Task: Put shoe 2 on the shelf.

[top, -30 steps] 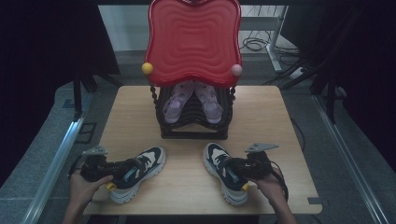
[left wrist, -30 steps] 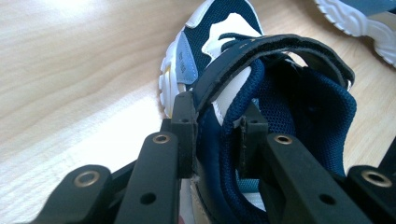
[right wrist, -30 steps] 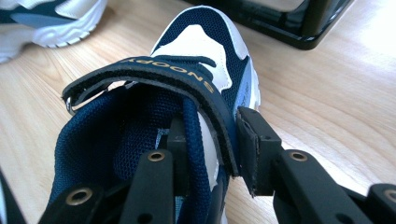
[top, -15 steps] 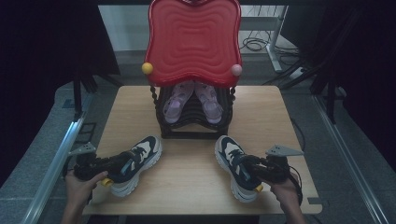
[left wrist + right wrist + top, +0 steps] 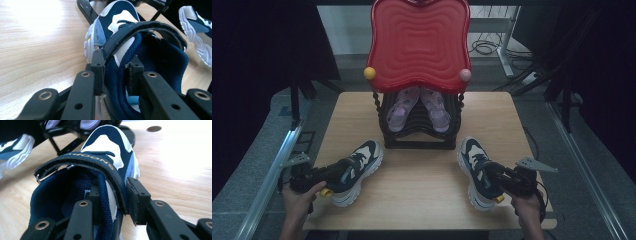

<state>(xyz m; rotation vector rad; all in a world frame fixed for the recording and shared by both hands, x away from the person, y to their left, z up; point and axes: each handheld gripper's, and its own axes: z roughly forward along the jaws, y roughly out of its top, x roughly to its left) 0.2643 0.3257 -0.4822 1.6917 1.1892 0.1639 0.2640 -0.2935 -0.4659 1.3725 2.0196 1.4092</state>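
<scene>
Sneakers [image 5: 354, 167] [image 5: 475, 170], 2, each clamped at collar wall by jaws, kept flat on tabletop [image 5: 422, 185] for sliding apart.

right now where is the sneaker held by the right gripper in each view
high view: the right sneaker lies right of centre on the table, its collar gripped by the right gripper.
left gripper view: its white sole and navy side are at the far right edge.
right gripper view: it sits in the centre, one jaw inside the collar, one outside.
shared landmark: the black shoe rack.
</scene>
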